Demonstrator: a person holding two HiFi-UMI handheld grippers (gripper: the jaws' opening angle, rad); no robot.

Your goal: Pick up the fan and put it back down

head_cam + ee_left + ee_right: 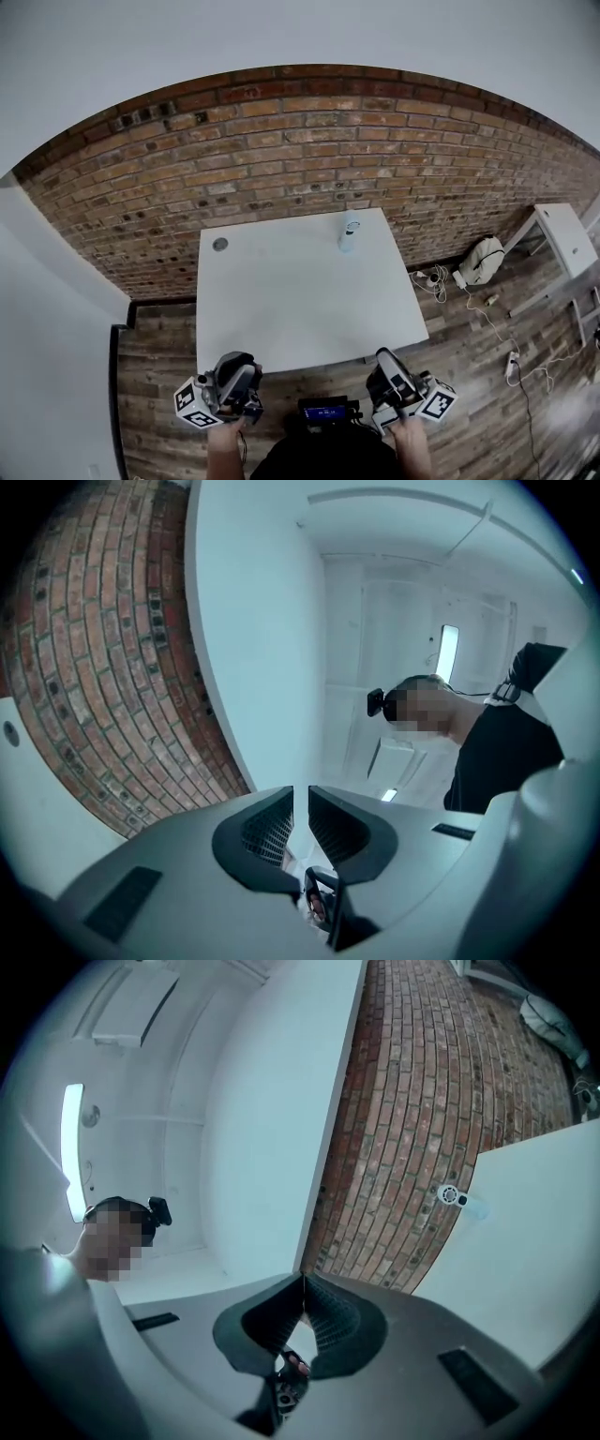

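A small white fan (350, 232) stands upright near the far edge of the white table (300, 309), right of its middle. In the right gripper view the fan (450, 1194) shows far off, with its round head facing the camera. Both grippers hang at the table's near edge, close to the person's body and far from the fan. My left gripper (246, 368) points upward, and a narrow gap with nothing in it shows between its fingertips (300, 794). My right gripper (385, 361) has its fingertips (303, 1283) touching, and it holds nothing.
A brick wall (309, 141) runs behind the table. A round grommet (220, 244) sits at the table's far left. On the wooden floor to the right lie a white bag (483, 260), cables and a power strip (511, 361). A second white table (562, 234) stands at the far right.
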